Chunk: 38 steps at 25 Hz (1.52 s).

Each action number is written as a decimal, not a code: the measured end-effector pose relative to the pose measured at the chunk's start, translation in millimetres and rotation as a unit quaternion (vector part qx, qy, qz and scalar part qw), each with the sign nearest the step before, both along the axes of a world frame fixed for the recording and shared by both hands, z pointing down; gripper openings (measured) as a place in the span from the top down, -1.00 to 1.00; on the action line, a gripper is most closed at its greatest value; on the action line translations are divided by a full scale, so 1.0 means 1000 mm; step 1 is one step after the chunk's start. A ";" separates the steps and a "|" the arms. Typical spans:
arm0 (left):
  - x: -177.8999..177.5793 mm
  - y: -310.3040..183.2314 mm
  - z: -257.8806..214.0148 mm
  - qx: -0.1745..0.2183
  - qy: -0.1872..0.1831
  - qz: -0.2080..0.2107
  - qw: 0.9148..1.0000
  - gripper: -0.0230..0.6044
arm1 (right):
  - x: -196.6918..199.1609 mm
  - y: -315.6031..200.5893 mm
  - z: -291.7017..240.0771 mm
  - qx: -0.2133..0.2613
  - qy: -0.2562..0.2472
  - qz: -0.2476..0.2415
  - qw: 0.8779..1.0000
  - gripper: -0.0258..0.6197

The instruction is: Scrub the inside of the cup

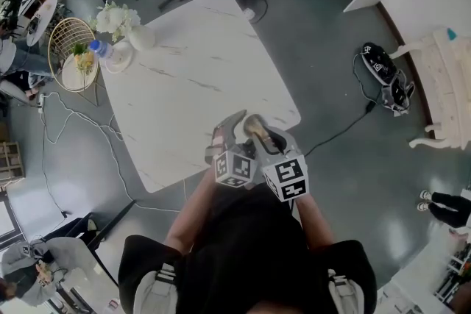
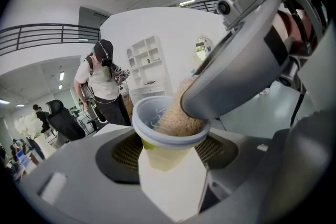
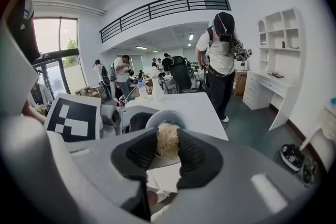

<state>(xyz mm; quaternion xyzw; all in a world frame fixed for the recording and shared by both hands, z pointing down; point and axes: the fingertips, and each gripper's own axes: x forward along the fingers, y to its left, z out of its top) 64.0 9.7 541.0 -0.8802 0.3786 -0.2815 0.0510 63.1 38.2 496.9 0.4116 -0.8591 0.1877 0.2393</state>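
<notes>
The cup (image 2: 167, 157) sits between the jaws of the left gripper (image 2: 169, 150), which stand wide apart and press on its sides. It is held in the air over the near edge of the tabletop (image 1: 184, 77). Its long axis runs roughly upright in the left gripper view, and its mouth tips up towards the right gripper (image 3: 168, 150). The body is smooth and pale yellow-white, tapering below a rounded pale blue rim.

A scrubber (image 2: 173, 119) of coarse, tan, straw-like fibres reaches down into that mouth. The right gripper's jaws are nearly together, pinching it.

The right gripper view looks straight over the tuft at the cup's round rim. The head view shows mostly the two marker cubes and the white, grey-veined tabletop, with flowers (image 1: 114, 17) at its far corner. A standing person (image 3: 220, 55) appears in both gripper views.
</notes>
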 end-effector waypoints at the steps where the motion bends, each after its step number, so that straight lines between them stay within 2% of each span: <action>1: 0.000 0.000 0.001 -0.001 0.001 0.000 1.000 -0.08 | 0.002 -0.001 0.001 0.000 0.001 0.002 1.000 0.59; 17: 0.021 0.001 0.001 -0.004 0.001 0.008 1.000 -0.08 | 0.020 -0.007 -0.004 0.002 -0.003 0.013 1.000 0.59; 32: 0.021 -0.001 0.002 -0.007 0.001 0.000 1.000 -0.08 | 0.018 0.000 0.001 -0.006 -0.007 -0.002 1.000 0.59; 38: 0.022 0.000 0.005 -0.013 0.001 0.002 1.000 -0.08 | 0.028 -0.004 0.004 -0.012 -0.005 0.009 1.000 0.59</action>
